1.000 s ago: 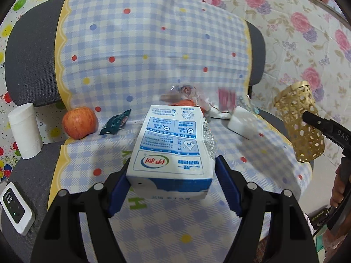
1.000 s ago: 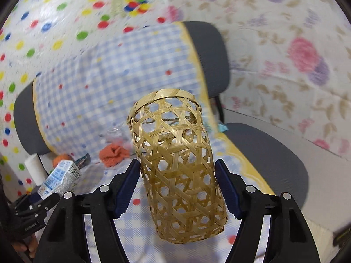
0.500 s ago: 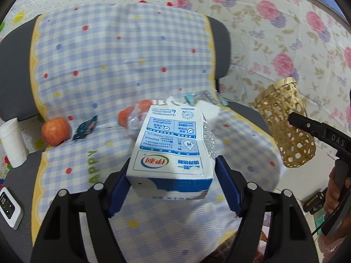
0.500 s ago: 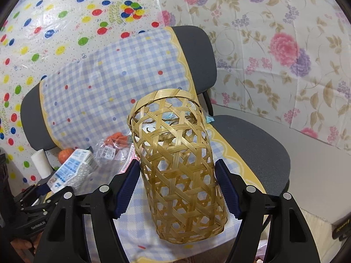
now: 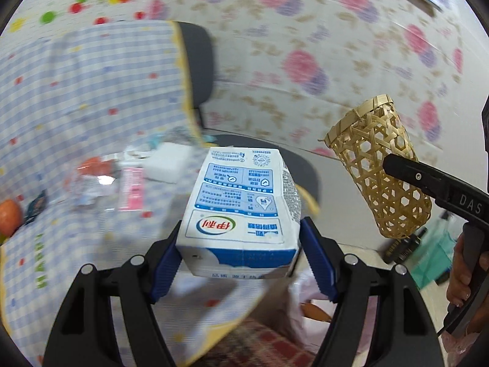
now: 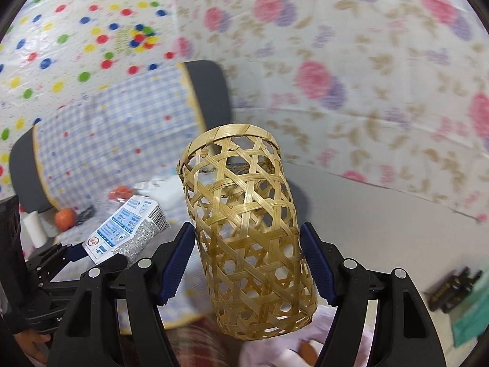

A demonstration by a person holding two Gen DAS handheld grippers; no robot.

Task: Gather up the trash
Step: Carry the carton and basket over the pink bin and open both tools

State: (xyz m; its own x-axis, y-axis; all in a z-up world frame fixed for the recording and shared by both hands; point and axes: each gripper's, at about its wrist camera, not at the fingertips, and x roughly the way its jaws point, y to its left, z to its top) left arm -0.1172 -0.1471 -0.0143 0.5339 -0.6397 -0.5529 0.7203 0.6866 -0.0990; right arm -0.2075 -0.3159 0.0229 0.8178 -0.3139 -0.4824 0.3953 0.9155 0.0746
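Observation:
My left gripper point(image 5: 240, 263) is shut on a blue and white milk carton point(image 5: 241, 202) and holds it in the air off the front right of the chair. The carton also shows in the right wrist view point(image 6: 125, 232). My right gripper point(image 6: 247, 260) is shut on a tall woven bamboo basket point(image 6: 247, 229), tilted with its open mouth up and away. In the left wrist view the basket point(image 5: 379, 168) hangs to the right of the carton, apart from it.
An office chair with a blue checked cover point(image 5: 76, 107) holds more litter: a clear plastic wrapper point(image 5: 91, 183), a pink packet point(image 5: 131, 189), a white box point(image 5: 165, 165), a dark sachet point(image 5: 36, 206) and an apple point(image 5: 9, 217). A paper roll point(image 6: 33, 223) stands at the left. The floral wall point(image 6: 366, 76) is behind.
Both grippers have swung right, away from the chair seat. The carton and the basket are now nearer each other, and the chair has slid left in both views.

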